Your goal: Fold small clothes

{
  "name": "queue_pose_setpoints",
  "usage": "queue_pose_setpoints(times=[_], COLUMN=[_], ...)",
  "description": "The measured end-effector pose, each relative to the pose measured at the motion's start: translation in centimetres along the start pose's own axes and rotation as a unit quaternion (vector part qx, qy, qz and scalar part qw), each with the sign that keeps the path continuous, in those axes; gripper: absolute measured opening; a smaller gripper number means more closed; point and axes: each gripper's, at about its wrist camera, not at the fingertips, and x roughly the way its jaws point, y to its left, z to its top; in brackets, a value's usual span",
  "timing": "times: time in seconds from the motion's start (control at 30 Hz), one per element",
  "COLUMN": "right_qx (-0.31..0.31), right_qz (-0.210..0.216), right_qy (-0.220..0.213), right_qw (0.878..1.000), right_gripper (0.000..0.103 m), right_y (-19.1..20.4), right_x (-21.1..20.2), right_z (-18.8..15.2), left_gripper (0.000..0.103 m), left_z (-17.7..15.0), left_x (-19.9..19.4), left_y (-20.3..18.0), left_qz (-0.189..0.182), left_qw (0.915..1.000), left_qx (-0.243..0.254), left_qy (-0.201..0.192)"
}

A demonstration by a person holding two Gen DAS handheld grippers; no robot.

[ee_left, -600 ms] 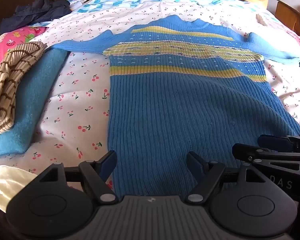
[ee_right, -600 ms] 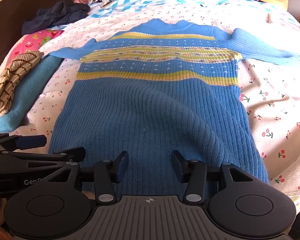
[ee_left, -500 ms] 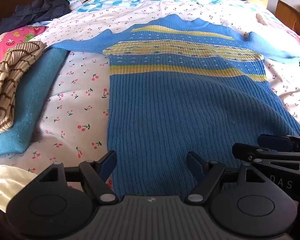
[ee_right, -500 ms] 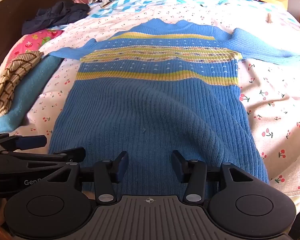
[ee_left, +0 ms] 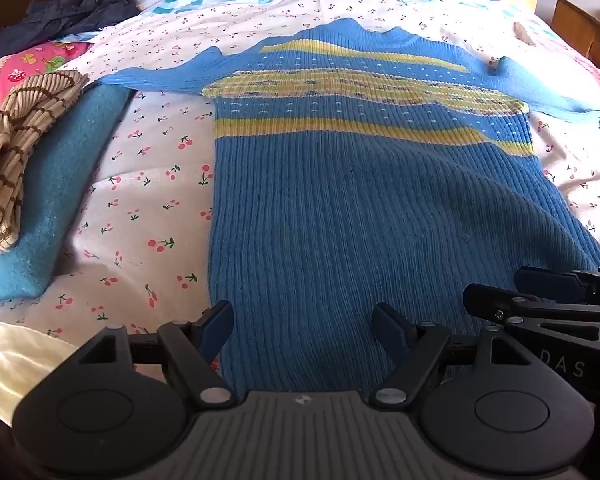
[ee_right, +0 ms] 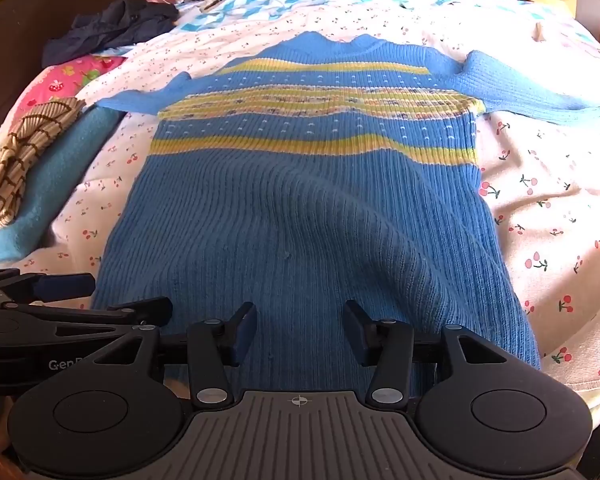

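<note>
A blue ribbed sweater [ee_left: 360, 208] with yellow stripes lies spread face up on the bed, sleeves out to both sides, hem nearest me. It also shows in the right wrist view [ee_right: 308, 220], with a raised fold in its lower right part. My left gripper [ee_left: 304, 332] is open over the hem's left part, empty. My right gripper [ee_right: 300, 328] is open over the hem's right part, empty. Each gripper shows at the edge of the other's view.
A cherry-print sheet [ee_left: 152, 184] covers the bed. A folded teal garment [ee_left: 56, 184] with a brown-striped beige one [ee_left: 8, 152] on it lies at the left. Dark clothing [ee_left: 72, 12] lies at the far left. A wooden cabinet [ee_left: 580, 28] stands at the right.
</note>
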Motion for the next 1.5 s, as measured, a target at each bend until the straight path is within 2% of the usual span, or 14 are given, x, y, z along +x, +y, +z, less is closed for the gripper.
queue_pose_setpoints(times=[0.13,0.47,1.5], right_qx=[0.0,0.0,0.009], right_qz=[-0.001,-0.001,0.009], right_qy=[0.001,0.003,-0.004], right_qw=[1.0,1.0,1.0], right_gripper=[0.048,0.048,0.048], right_y=[0.0,-0.07,-0.34], right_x=[0.08,0.14,-0.27], right_z=[-0.04,0.02,-0.11], left_gripper=[0.081,0.081,0.081], left_z=[-0.09,0.0,0.15], left_x=[0.45,0.67,0.4], left_y=[-0.04,-0.08,-0.58], left_qz=[-0.004,-0.005,0.006], left_qw=[0.9999,0.9998,0.9998], left_qx=[-0.004,-0.004,0.01], left_qy=[0.015,0.021,0.015])
